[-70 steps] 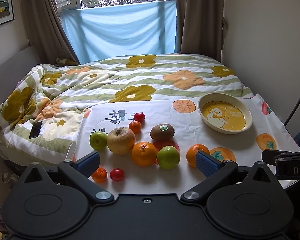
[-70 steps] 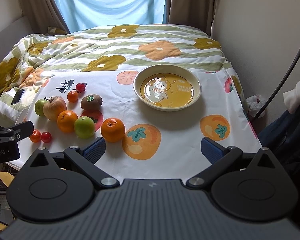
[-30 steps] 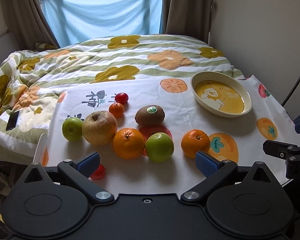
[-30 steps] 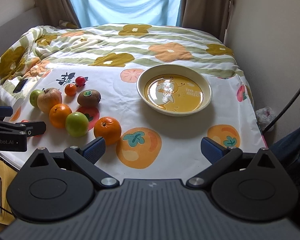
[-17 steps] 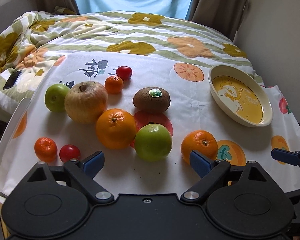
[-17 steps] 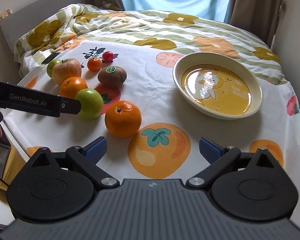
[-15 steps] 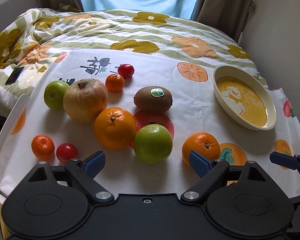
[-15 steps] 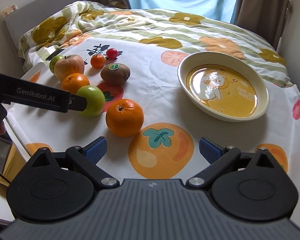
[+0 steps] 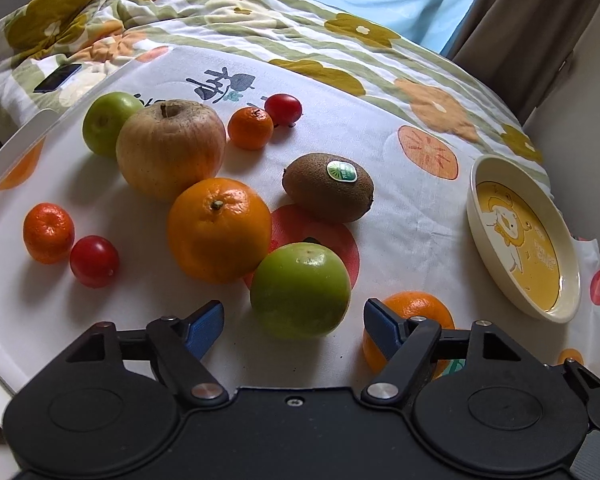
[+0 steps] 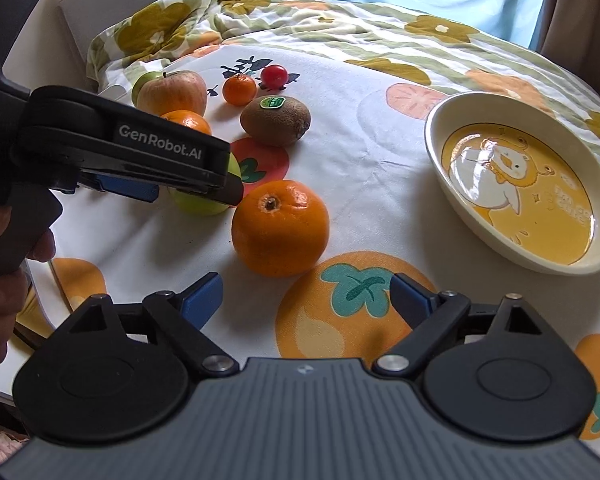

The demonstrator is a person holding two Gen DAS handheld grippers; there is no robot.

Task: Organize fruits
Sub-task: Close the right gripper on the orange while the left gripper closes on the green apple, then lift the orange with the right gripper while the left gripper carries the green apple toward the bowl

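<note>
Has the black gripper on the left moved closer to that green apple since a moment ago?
Yes. In the right wrist view the left gripper has come in from the cloth's edge to straddle the green apple beside the orange, jaws closing.

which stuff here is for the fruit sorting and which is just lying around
For the job: apples, oranges, kiwi, tomatoes, dish, left tongs closing by a green apple, right tongs.
Lying about: phone, quilt, curtain.

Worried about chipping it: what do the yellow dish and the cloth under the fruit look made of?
The dish looks like glazed ceramic, possibly melamine: its yellow inside mirrors the window light. The cloth looks like matte woven fabric, with soft wrinkles and printed fruit.
</note>
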